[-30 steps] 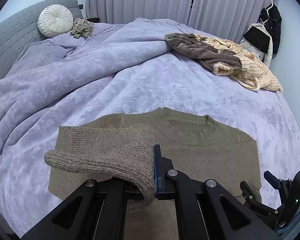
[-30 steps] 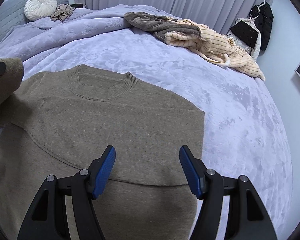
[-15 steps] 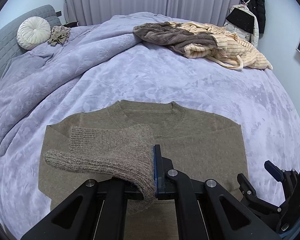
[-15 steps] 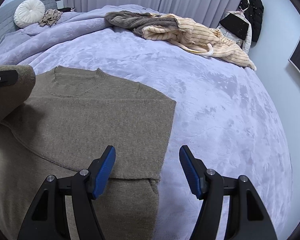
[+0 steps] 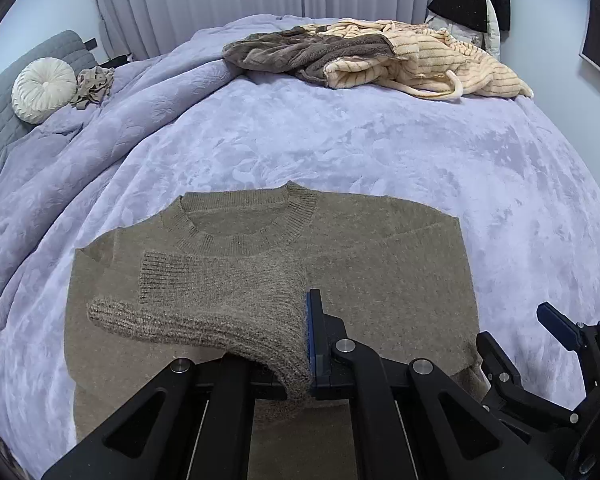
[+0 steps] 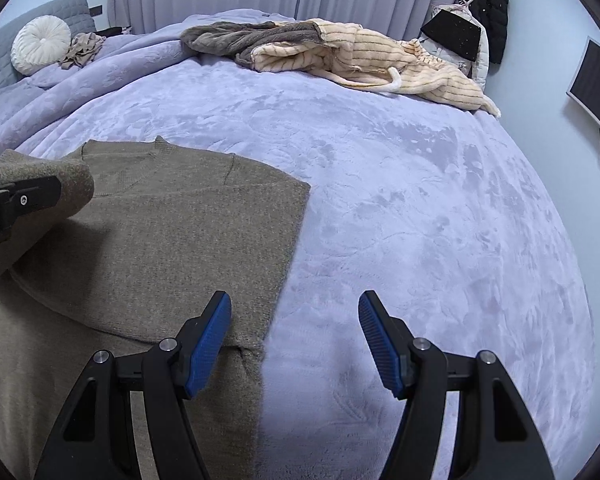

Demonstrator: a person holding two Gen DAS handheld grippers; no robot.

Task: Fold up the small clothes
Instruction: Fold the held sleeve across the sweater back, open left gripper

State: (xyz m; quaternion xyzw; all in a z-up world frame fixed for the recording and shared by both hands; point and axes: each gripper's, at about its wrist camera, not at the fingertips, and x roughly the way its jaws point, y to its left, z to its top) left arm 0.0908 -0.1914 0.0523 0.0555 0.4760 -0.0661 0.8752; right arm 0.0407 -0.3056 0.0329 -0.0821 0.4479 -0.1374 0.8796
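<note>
An olive-brown knit sweater [image 5: 380,264] lies flat on the lavender bedspread [image 5: 340,136], neck hole away from me. My left gripper [image 5: 306,344] is shut on the sweater's left sleeve [image 5: 204,300], holding the cuff end lifted over the chest. In the right wrist view the sweater [image 6: 172,232] lies at the left, and my right gripper [image 6: 296,340] is open and empty, straddling the sweater's right side edge just above the bed. The left gripper with the sleeve shows at the left edge [image 6: 20,200].
A heap of grey and cream striped clothes [image 5: 380,56] lies at the far side of the bed. A round white cushion [image 5: 44,88] and a small beige garment [image 5: 94,86] sit far left by the grey headboard. Jackets [image 6: 484,12] hang at the back right; a monitor [image 6: 596,92] stands on the right.
Both views have swung to the right. The left gripper has carried the sleeve rightward over the chest. The right gripper has moved from over the sweater's body to its right edge, still open.
</note>
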